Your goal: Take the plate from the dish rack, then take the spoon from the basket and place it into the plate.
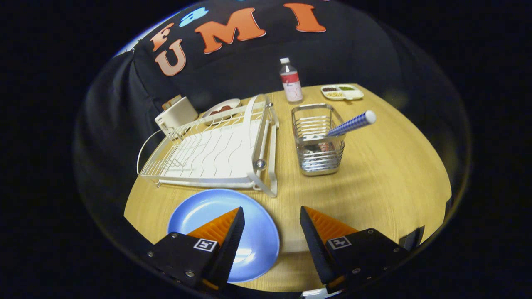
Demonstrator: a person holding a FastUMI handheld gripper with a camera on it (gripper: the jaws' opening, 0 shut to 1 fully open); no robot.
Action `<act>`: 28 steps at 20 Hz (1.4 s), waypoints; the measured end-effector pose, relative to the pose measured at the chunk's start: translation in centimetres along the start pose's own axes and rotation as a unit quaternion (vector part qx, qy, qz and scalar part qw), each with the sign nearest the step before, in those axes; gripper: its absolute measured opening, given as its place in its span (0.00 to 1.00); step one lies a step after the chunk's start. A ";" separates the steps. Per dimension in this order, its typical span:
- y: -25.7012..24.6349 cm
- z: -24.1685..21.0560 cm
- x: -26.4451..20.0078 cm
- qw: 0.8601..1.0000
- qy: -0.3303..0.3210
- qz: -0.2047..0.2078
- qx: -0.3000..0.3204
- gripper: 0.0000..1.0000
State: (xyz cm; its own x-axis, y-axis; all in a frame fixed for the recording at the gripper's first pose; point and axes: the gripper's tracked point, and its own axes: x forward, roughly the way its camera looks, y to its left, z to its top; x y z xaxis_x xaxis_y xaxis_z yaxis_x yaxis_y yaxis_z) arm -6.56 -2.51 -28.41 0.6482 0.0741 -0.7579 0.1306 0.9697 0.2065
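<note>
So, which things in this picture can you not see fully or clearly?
- Spoon, gripper view: its bowl is down inside the wire basket, hidden by the wires and the dark items in there.
- Blue plate: the open gripper's left finger covers part of it.
- White plate behind the dish rack: partly hidden by the rack, contents too small to tell.
- Divided tray near the bottle: contents too small.

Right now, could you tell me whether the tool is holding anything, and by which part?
Nothing is held. The tool is open with an empty gap between its fingers; the blue plate lies flat on the table beneath one finger.
</note>
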 end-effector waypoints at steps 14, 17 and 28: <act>-7.5 11.3 1.1 0.969 -0.236 -0.072 -0.027 0.82; -6.9 11.4 2.4 0.969 -0.239 -0.059 -0.007 0.66; -5.1 12.7 2.8 0.973 -0.220 -0.023 0.065 0.13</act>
State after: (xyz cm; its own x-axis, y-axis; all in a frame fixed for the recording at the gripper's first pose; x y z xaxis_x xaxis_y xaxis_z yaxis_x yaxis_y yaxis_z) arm 4.18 -10.21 -23.73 0.8938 -0.1028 -0.4365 0.2424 0.9297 0.2774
